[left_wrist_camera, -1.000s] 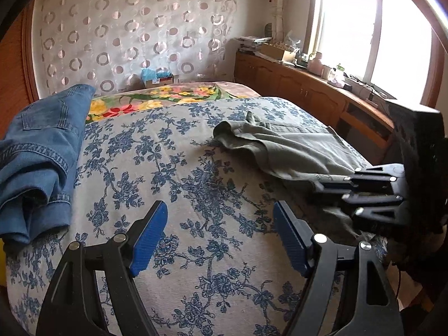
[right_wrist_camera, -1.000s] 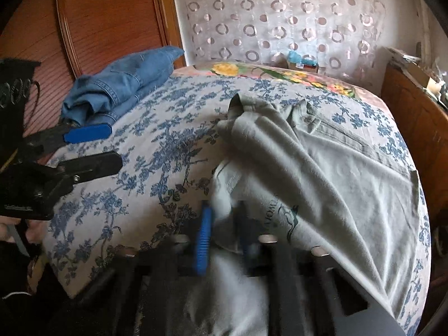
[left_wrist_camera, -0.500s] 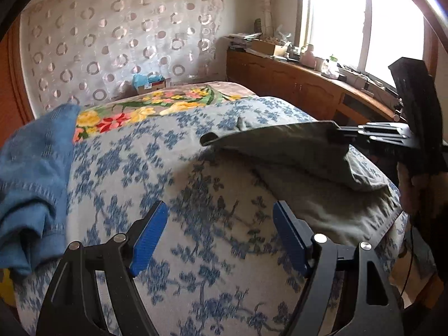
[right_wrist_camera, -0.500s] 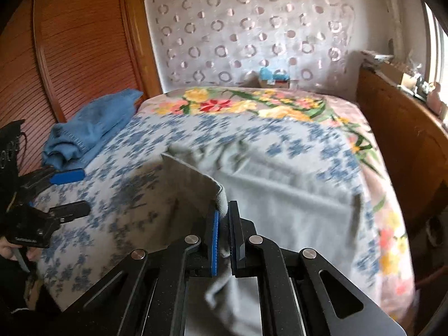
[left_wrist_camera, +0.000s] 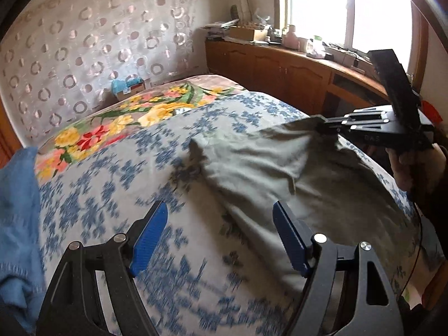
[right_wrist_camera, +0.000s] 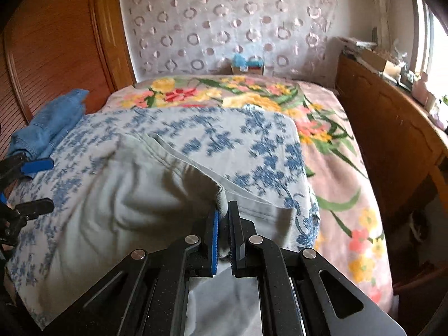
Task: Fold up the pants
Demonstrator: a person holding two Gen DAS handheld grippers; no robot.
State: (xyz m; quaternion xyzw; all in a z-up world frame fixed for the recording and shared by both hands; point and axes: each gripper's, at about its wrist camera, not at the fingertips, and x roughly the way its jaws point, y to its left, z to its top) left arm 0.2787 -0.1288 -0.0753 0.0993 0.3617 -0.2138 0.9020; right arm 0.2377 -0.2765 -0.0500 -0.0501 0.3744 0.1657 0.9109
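One edge of the soft grey-green cotton pants [right_wrist_camera: 134,196] is clenched in the right gripper [right_wrist_camera: 222,221]; the cloth droops, limp and light, so a second edge hold suits the released, empty left gripper [left_wrist_camera: 219,224] beside it.

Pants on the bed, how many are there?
2. The grey-green pants lie in the middle, pinched by the right gripper. The blue jeans sit bunched at the bed's left edge. More could be hidden.

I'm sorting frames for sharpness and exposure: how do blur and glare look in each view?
Left wrist view: window blown out white, blue-flowered sheet smeared by motion near the bottom. Right wrist view: grey-green pants soft, bed edges bowed by the fisheye.
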